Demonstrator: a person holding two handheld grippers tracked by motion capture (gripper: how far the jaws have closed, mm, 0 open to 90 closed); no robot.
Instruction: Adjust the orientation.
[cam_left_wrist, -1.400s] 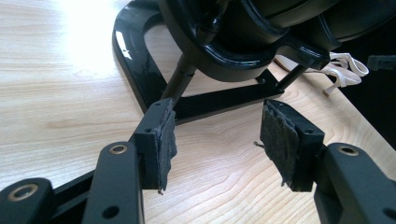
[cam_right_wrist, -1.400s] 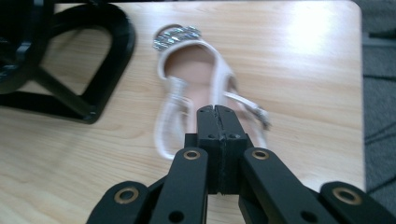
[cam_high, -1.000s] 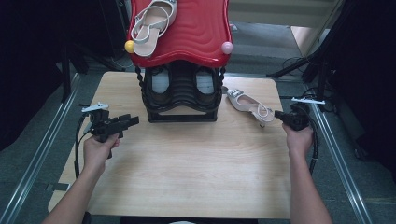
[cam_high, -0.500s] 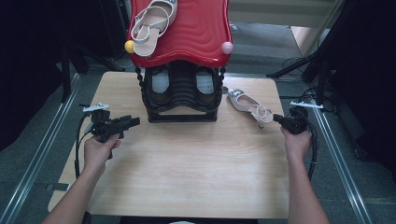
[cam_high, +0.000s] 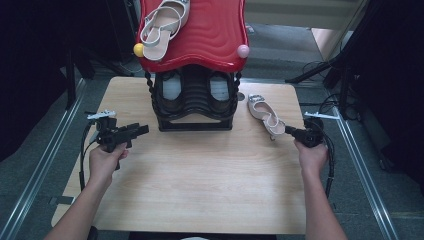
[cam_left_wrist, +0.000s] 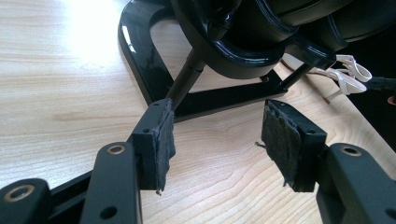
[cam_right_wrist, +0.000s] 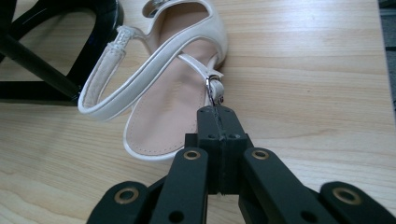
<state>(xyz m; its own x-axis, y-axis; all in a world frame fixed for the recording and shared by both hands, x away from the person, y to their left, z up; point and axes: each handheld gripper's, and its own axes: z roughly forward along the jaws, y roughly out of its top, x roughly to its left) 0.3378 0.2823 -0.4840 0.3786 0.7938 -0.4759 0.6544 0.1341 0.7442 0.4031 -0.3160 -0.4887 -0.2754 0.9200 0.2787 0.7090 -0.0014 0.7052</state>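
A white strappy sandal (cam_high: 265, 114) lies on the wooden table (cam_high: 200, 175), just right of a black shoe rack (cam_high: 195, 117). My right gripper (cam_high: 289, 130) is shut, and its tips (cam_right_wrist: 218, 112) sit right at the sandal's (cam_right_wrist: 163, 107) side buckle. I cannot tell whether the strap is pinched. A matching sandal (cam_high: 162, 22) rests on the rack's red wavy top (cam_high: 215, 35). My left gripper (cam_high: 142, 130) hovers left of the rack's base with its jaws open (cam_left_wrist: 217, 140) and nothing between the pads. It points at the rack's foot (cam_left_wrist: 140, 70).
Two pale shoes (cam_high: 170, 87) sit inside the rack's lower shelf. A yellow knob (cam_high: 139, 49) and a pink knob (cam_high: 243, 50) mark the red top's front corners. Metal rails run along both table sides. Dark stands and cables (cam_high: 325, 105) crowd the far right.
My right gripper has edged a little left and toward the near side, staying shut at the sandal. The left gripper has kept still.
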